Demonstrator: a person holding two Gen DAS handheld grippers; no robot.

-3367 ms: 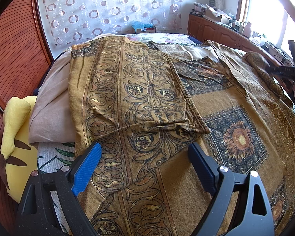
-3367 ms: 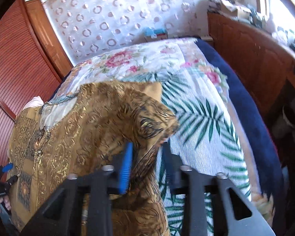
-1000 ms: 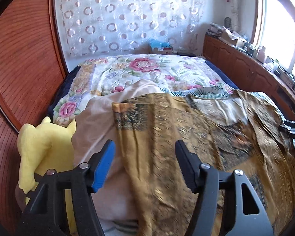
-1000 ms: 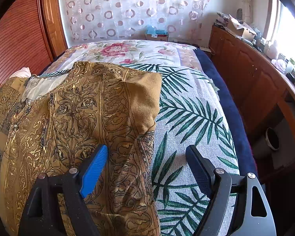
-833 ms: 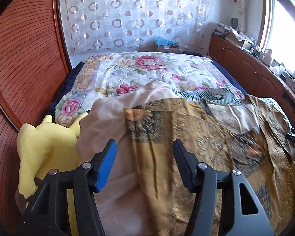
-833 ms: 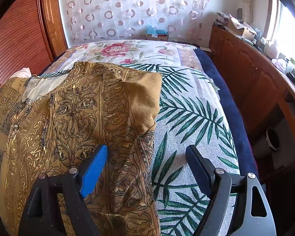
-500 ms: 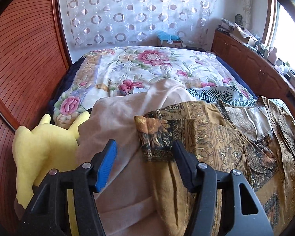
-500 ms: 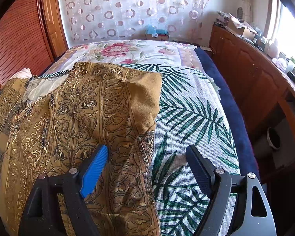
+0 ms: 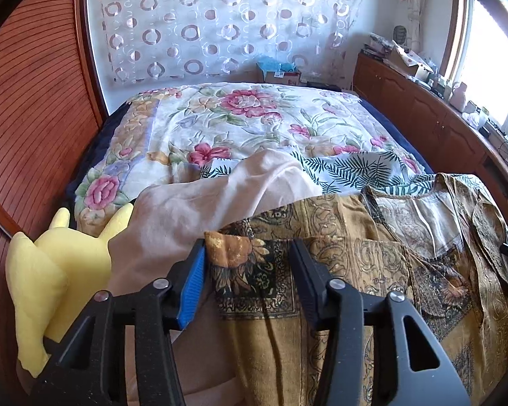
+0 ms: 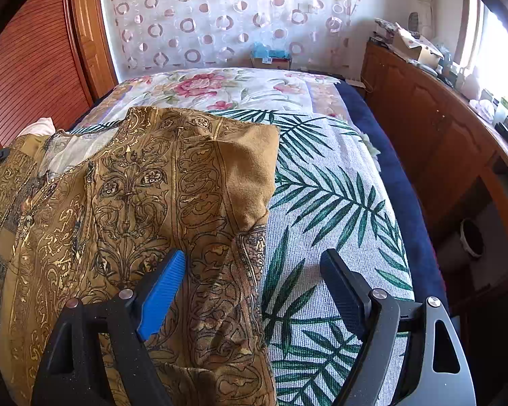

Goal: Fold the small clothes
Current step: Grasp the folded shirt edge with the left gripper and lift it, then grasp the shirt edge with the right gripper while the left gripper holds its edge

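Garment (image 9: 365, 257): on bed (image 9: 254, 115), sleeves folded in. Left tool (image 9: 247, 264): jaws just narrowed astride the sleeve cuff, not yet pinching. Right tool (image 10: 254, 267): wide, empty, hem edge beneath. Risk: closing too shallow, cuff slips. Plush (image 9: 44, 270), left view only, at 9 o'clock; right view alone showed a bin (image 10: 472, 238).

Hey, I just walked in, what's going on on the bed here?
A person with a gripper in each hand is folding a gold patterned garment spread on the bed. The left gripper has a folded corner of the garment between its jaws, which have just been closing, though the pads do not clearly press it yet. The right gripper hangs open over the garment's other edge, holding nothing. A yellow plush toy lies beside the bed.
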